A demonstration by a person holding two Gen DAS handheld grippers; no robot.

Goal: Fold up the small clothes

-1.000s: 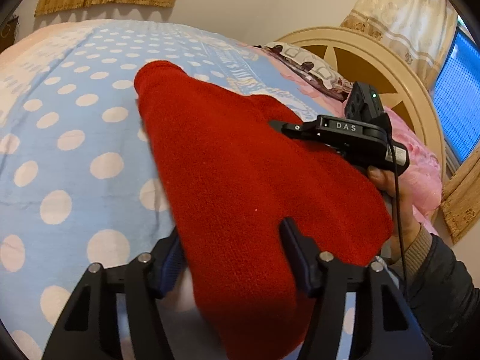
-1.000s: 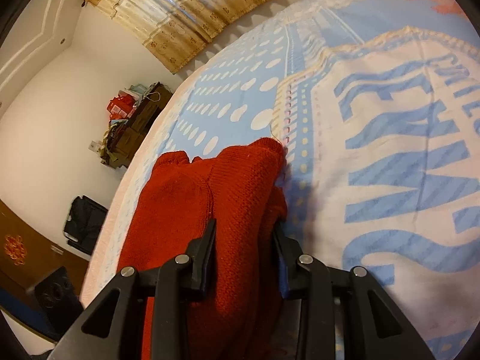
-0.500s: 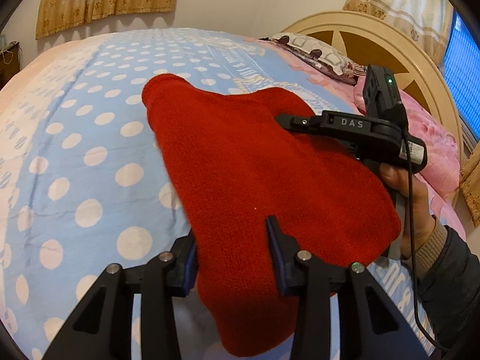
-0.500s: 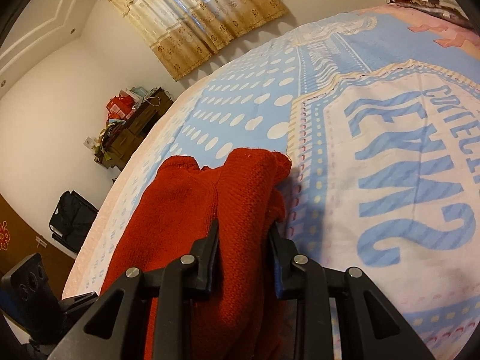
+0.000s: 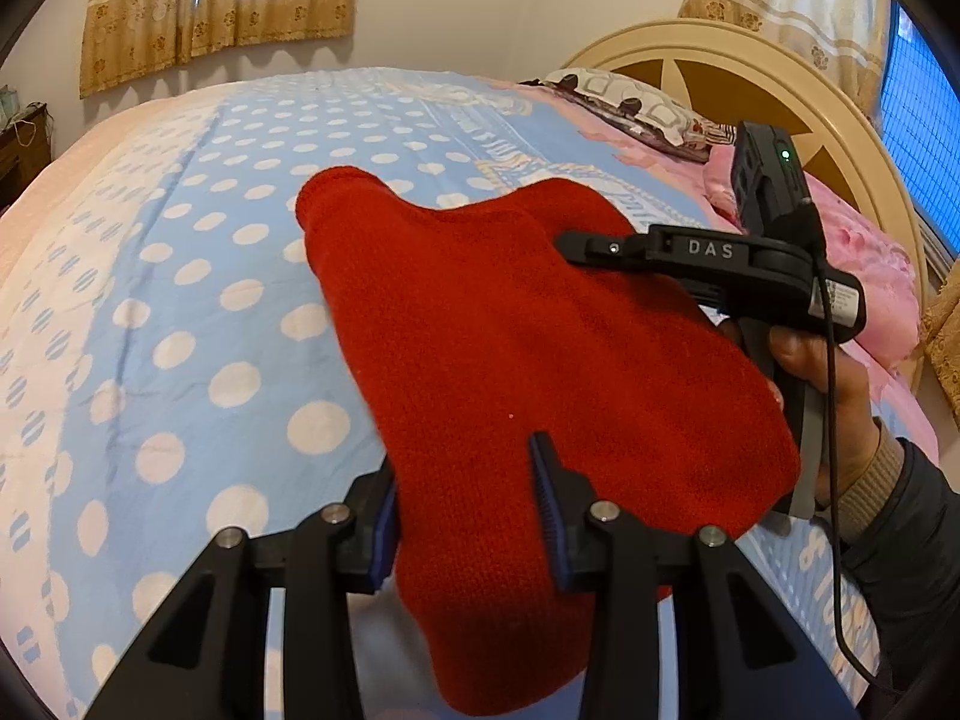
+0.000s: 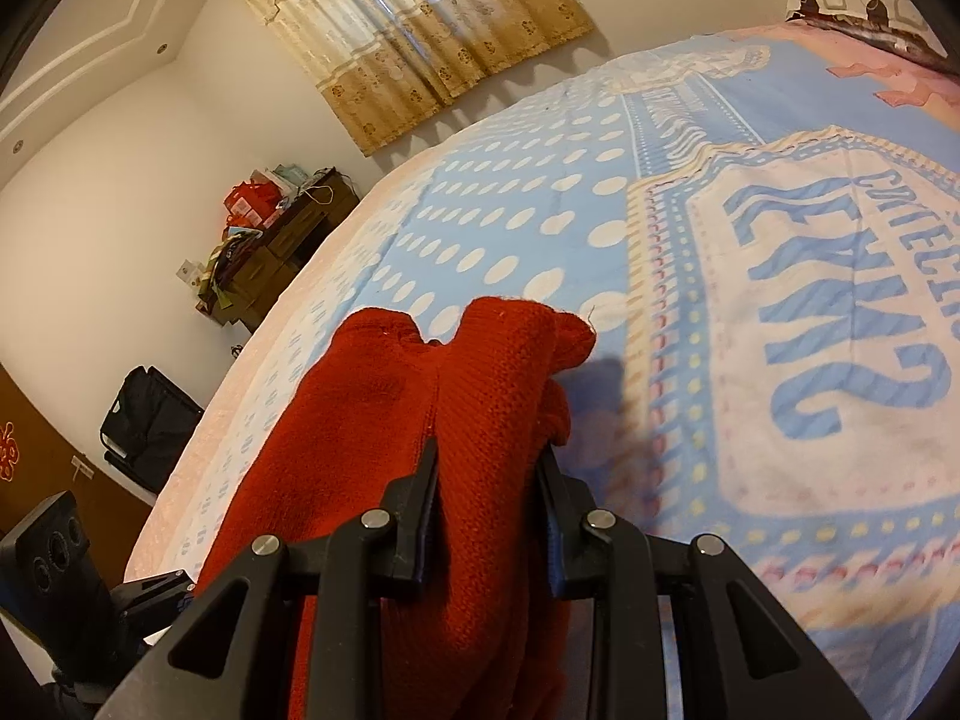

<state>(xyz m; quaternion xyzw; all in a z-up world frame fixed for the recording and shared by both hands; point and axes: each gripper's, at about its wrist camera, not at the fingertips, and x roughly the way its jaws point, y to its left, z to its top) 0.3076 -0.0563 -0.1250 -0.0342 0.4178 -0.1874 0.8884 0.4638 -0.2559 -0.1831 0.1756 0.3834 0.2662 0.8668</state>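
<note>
Now your left gripper (image 5: 465, 516), fingers just narrowed, pinches the red knitted garment (image 5: 528, 348) like your right gripper (image 6: 489, 480), lifted higher off the polka-dot bed (image 5: 180, 312).

Red knit garment (image 5: 528, 360), bunched, lifted above bed

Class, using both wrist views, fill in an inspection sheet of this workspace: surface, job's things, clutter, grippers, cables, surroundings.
Surface: bed with a blue, white-dotted cover.
Job's things: one red knit garment, lifted, far end trailing on the cover.
Clutter: nothing seen on the cover near the garment.
Grippers: left gripper has just closed and is shut on the garment's near edge; right gripper shut on a bunched edge.
Cables: black cable hanging from the right gripper, past the hand.
Surroundings: pillow, headboard, curtains, loaded dresser, black bag.
</note>
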